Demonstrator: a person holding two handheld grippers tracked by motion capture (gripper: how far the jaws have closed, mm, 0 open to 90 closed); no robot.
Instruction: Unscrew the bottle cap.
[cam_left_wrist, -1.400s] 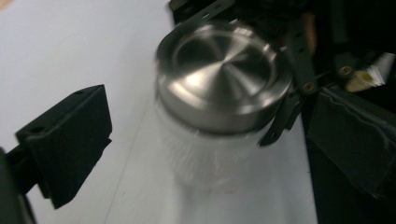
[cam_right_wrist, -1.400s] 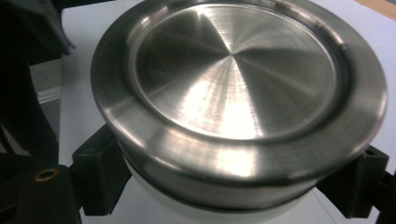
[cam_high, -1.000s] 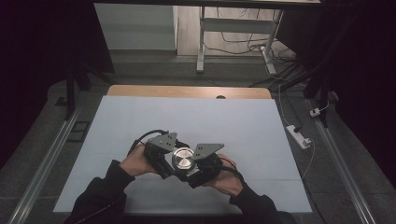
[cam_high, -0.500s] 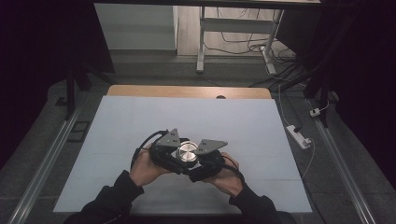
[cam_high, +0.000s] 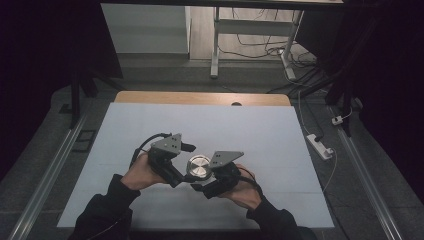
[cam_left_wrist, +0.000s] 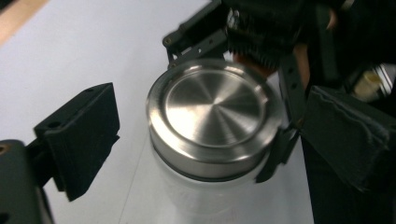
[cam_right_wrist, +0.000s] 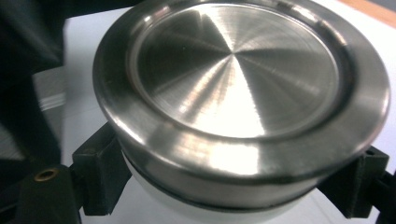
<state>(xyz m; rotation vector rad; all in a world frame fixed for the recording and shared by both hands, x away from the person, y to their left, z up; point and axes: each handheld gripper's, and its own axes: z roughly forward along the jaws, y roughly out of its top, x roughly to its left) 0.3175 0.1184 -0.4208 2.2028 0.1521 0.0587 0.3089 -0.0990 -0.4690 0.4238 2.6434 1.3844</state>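
Here your right tongs (cam_high: 202, 181) clench the jar (cam_left_wrist: 205, 186) just under its steel lid (cam_high: 199, 165), one jaw on each side. Your left tongs (cam_high: 186, 169) stand released, jaws spread around the lid without touching. Both hands sit low over the worktop (cam_high: 260, 135), angled inward.

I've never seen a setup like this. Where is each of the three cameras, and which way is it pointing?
High view: sits above the person's side, looking forward and down on the table; both forearms, hands and each hand-held gripper show.
Left gripper view: rides the left hand-held gripper, looking down along its spread jaws at the jar; the right hand-held gripper shows beyond it.
Right gripper view: rides the right hand-held gripper, close under the jar's lid, jaws at its sides.
All three share the steel-lidded jar.
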